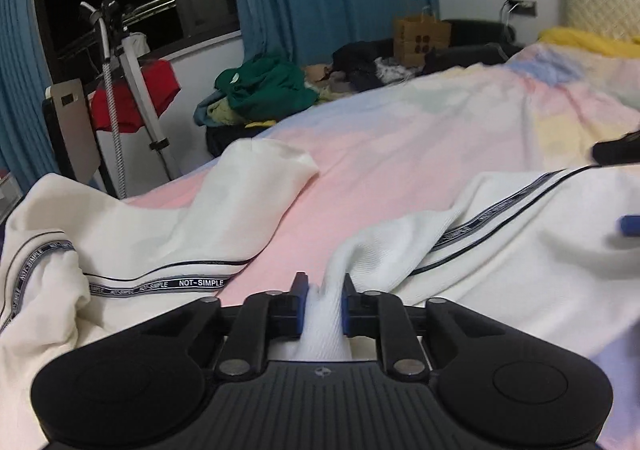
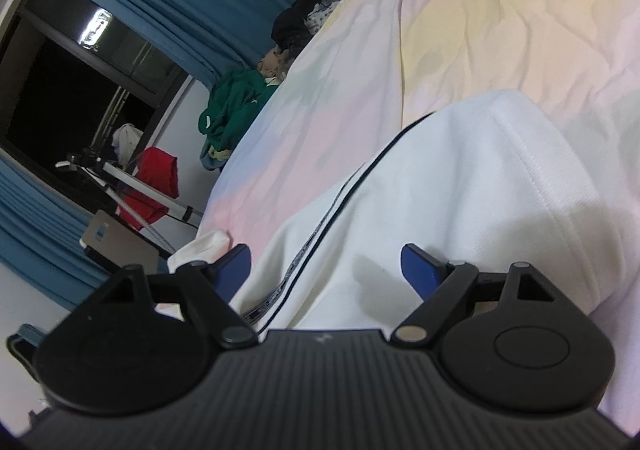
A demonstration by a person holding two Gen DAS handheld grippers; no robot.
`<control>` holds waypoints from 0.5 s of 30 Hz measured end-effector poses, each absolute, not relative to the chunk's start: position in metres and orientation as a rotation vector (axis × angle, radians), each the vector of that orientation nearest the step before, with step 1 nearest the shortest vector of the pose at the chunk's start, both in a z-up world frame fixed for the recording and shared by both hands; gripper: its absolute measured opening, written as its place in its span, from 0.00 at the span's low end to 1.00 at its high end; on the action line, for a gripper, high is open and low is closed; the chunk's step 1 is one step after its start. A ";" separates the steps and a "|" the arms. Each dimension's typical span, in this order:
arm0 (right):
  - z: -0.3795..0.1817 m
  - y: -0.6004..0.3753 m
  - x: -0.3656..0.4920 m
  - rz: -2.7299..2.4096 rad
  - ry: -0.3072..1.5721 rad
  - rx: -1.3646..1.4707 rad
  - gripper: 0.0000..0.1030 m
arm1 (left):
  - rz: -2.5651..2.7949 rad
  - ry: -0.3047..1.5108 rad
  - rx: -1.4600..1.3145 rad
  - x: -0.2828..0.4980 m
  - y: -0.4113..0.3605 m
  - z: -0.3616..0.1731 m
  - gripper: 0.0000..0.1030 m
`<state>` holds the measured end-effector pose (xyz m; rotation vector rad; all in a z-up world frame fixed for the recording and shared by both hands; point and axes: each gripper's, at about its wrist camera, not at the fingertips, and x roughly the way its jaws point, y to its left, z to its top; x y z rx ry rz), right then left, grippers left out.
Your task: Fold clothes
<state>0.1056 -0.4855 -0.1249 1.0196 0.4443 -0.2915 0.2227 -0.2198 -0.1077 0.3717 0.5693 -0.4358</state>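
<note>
A white garment (image 1: pixel 520 246) with dark "NOT-SIMPLE" striped tape lies spread over the pastel bedspread (image 1: pixel 400 129). My left gripper (image 1: pixel 323 290) is shut on a bunched fold of the white fabric at the near edge. One white leg or sleeve (image 1: pixel 256 177) stretches away to the left. In the right wrist view my right gripper (image 2: pixel 326 266) is open, its blue pads (image 2: pixel 418 268) straddling the white garment (image 2: pixel 440 189) close above the cloth. Its fingers also show at the right edge of the left wrist view (image 1: pixel 618 151).
A pile of clothes with a green garment (image 1: pixel 264 89) lies beyond the bed's far edge, by a brown paper bag (image 1: pixel 420 35). A garment steamer stand (image 1: pixel 132 89) with a red cloth (image 1: pixel 132 97) stands at the left by the dark window and blue curtains.
</note>
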 end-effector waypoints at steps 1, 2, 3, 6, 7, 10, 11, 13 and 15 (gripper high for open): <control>-0.126 -0.486 0.104 -0.285 0.440 1.038 0.82 | -0.454 0.559 0.369 0.214 -0.215 -0.101 0.14; -0.127 -0.488 0.102 -0.278 0.433 1.058 0.82 | -0.485 0.558 0.336 0.204 -0.207 -0.094 0.14; -0.127 -0.490 0.100 -0.274 0.424 1.075 0.82 | -0.516 0.556 0.303 0.194 -0.199 -0.087 0.14; -0.127 -0.495 0.091 -0.269 0.401 1.124 0.82 | -0.581 0.549 0.238 0.155 -0.171 -0.075 0.13; -0.127 -0.497 0.088 -0.271 0.394 1.138 0.82 | -0.590 0.559 0.231 0.143 -0.162 -0.075 0.14; -0.126 -0.502 0.079 -0.275 0.378 1.178 0.82 | -0.608 0.614 0.193 0.113 -0.138 -0.085 0.14; -0.126 -0.501 0.079 -0.271 0.386 1.179 0.82 | -0.612 0.634 0.172 0.106 -0.131 -0.089 0.13; -0.124 -0.500 0.079 -0.261 0.404 1.177 0.82 | -0.623 0.663 0.116 0.096 -0.117 -0.099 0.14; -0.123 -0.494 0.084 -0.272 0.446 1.132 0.82 | -0.629 0.673 0.067 0.090 -0.105 -0.109 0.14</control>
